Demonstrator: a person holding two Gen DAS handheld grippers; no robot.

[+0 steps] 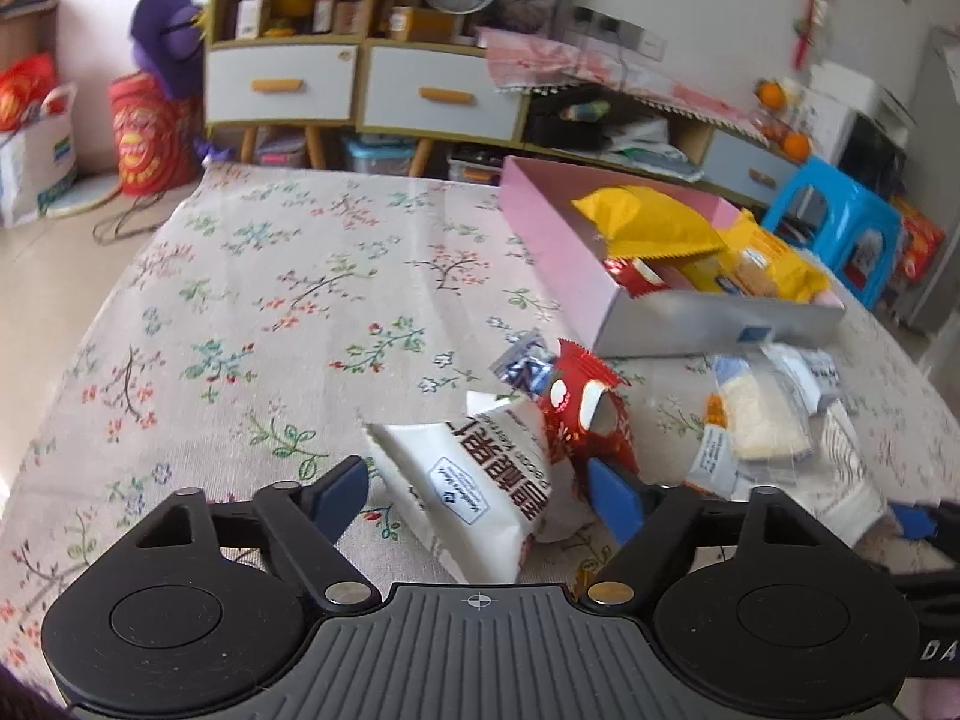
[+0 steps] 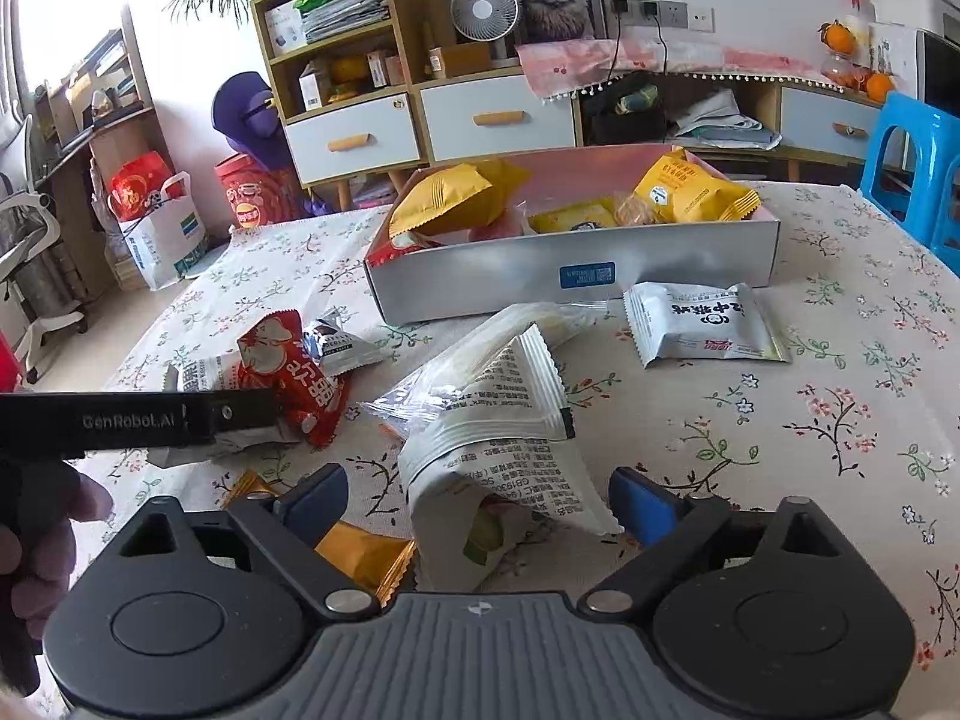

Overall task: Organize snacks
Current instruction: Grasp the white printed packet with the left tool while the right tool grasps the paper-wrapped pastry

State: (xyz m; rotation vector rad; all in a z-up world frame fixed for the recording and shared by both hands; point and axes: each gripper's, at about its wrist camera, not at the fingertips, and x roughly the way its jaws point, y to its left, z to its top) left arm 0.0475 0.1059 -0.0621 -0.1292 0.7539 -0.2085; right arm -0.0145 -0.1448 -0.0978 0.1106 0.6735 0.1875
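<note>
My left gripper (image 1: 477,498) is open, and a white snack packet with brown lettering (image 1: 480,480) lies between its blue pads on the flowered tablecloth. A red packet (image 1: 582,414) and a small blue-silver packet (image 1: 528,363) lie just beyond it. My right gripper (image 2: 480,504) is open around a white packet with fine black print (image 2: 498,420), and the pads stand clear of it. An orange packet (image 2: 360,552) lies under its left finger. The pink and silver box (image 2: 570,264) behind holds several yellow packets (image 2: 690,192). Another white packet (image 2: 702,324) lies in front of the box.
A clear bag of pale snacks (image 1: 759,420) lies right of the red packet. A blue stool (image 2: 912,144) stands at the table's far right. Drawer cabinets (image 2: 498,117) line the back wall. A person's hand (image 2: 36,540) holds the left gripper at the lower left.
</note>
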